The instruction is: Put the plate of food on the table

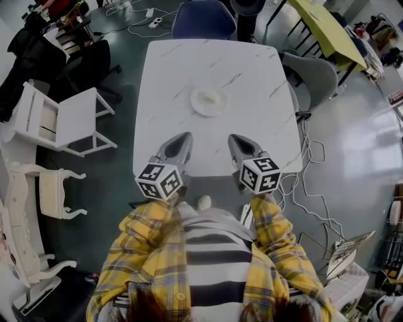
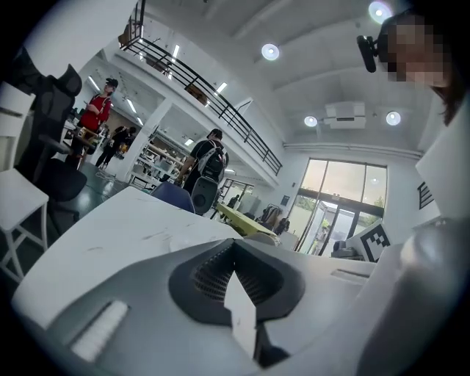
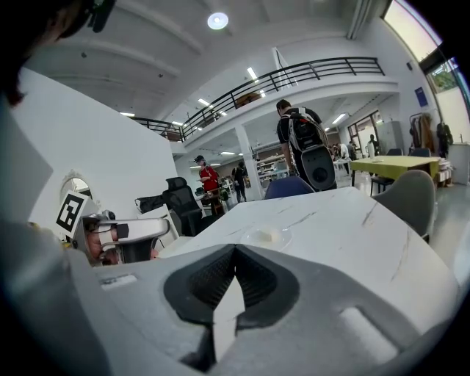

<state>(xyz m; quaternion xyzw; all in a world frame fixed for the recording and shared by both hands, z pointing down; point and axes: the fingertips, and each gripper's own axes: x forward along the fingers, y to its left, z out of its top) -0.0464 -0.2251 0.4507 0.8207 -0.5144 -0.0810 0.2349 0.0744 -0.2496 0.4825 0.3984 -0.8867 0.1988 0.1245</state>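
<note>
the plate (image 1: 209, 100) sits on the white table (image 1: 189, 63), near the middle and well away from every edge, with a small pale lump of food (image 1: 208, 97) on it. judged from how things lie, the placing looks done.

the left gripper (image 1: 184, 137) and the right gripper (image 1: 234, 138) hang side by side over the table's near edge, pointing toward the plate but well short of it. in each gripper view the ribbed pads are pressed together with nothing between them, so both are empty.

the plate looks shallow, stiff and light, with a smooth rim that would probably be slippery under hard pads. if it has to be moved again, i would pinch the rim at two opposite sides, one gripper each, and keep it level, since the food lies loose on top and could slide. it may well chip if set down hard on the stone-like top.

there is bare tabletop all round the plate, so approach from the near side is open. a white chair (image 1: 69, 119) stands off the left edge, a grey chair (image 1: 315, 75) is tucked at the right edge, and a blue chair (image 1: 204, 19) is at the far end. cables (image 1: 308, 182) trail on the floor to the right.
</note>
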